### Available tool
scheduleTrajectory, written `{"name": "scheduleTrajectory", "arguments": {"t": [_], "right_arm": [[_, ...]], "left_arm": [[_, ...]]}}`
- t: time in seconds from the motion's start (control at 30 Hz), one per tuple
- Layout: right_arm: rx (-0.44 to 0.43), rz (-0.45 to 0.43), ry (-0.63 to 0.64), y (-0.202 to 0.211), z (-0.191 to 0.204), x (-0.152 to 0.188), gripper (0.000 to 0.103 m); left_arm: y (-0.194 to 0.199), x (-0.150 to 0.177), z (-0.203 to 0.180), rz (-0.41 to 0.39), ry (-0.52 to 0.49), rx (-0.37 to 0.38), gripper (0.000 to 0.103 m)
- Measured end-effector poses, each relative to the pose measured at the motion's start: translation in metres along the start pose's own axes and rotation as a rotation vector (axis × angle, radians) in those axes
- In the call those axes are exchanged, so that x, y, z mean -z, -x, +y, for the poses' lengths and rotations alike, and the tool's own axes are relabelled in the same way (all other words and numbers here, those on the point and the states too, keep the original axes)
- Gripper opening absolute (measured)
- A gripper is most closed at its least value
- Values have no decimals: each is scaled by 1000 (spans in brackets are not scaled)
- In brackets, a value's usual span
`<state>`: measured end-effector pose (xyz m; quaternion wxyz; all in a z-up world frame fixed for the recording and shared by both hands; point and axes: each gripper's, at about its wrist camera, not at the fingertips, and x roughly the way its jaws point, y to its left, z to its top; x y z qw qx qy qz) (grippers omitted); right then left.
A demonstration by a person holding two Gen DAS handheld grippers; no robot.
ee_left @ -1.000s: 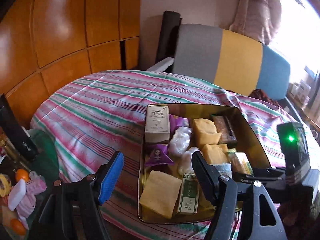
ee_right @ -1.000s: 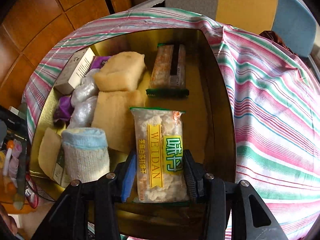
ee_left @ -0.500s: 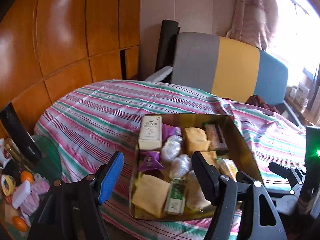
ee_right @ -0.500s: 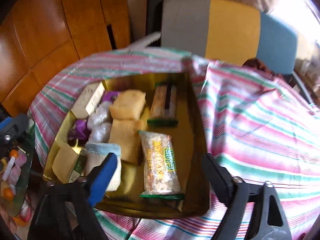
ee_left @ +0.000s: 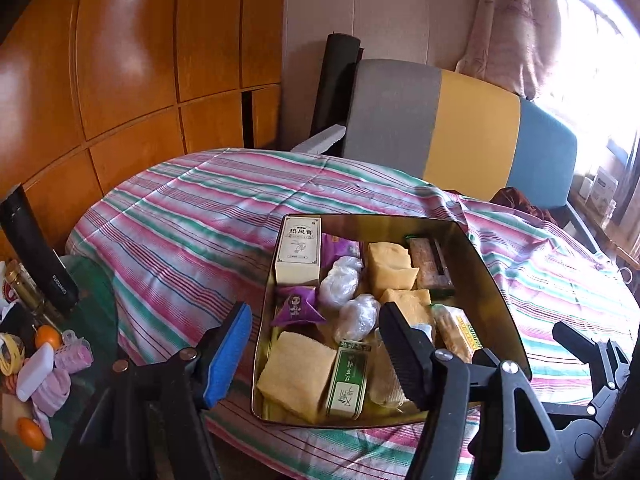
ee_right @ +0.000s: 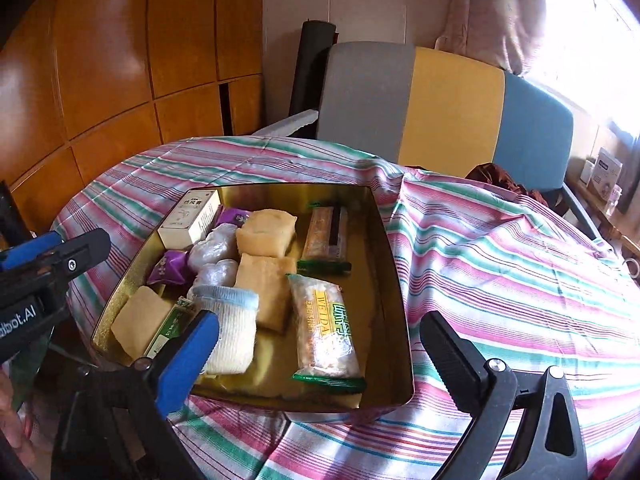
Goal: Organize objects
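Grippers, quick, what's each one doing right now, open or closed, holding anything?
Left gripper: open, holding nothing, hovering at the near edge of the gold rectangular metal tin.
Right gripper: open wide, holding nothing, above the tin.

A pink, green and white striped cloth (ee_left: 192,208) covered the desk at frame centre. Behind it stood a grey, yellow and blue upholstered chair (ee_left: 472,128) and a black rolled mat (ee_left: 334,84). Orange wooden wall panels (ee_left: 132,60) filled the upper left; a pale pink curtain (ee_left: 516,24) hung upper right.
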<state>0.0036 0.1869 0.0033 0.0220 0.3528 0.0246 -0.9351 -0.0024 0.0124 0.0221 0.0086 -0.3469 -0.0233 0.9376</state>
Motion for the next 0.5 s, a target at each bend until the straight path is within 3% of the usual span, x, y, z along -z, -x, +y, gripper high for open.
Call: {"name": "scheduleTrajectory", "arguments": {"t": [0.5], "right_arm": [[-12, 21, 13, -6, 9, 3, 102]], "left_arm": [[0, 2, 6, -26, 2, -22, 64]]}}
